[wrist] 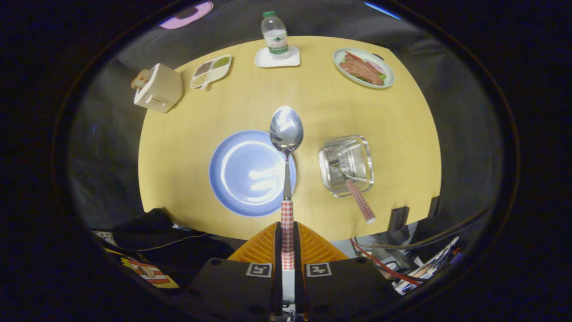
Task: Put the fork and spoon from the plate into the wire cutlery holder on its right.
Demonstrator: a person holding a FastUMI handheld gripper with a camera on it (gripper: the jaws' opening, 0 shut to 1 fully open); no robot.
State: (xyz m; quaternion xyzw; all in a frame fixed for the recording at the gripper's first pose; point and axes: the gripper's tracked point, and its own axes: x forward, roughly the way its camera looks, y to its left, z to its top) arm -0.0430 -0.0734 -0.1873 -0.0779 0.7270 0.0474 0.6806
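Overhead light glared off the plate and spoon beyond the fingers; fisheye bent the table.

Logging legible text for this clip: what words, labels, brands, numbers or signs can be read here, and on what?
None can be read.
Water bottle: green and white label, print too small.
Gripper, shut on the spoon: two square black-and-white markers on its body, patterns, not words.
Dark garment at the near table edge: striped emblem, lettering blurred.
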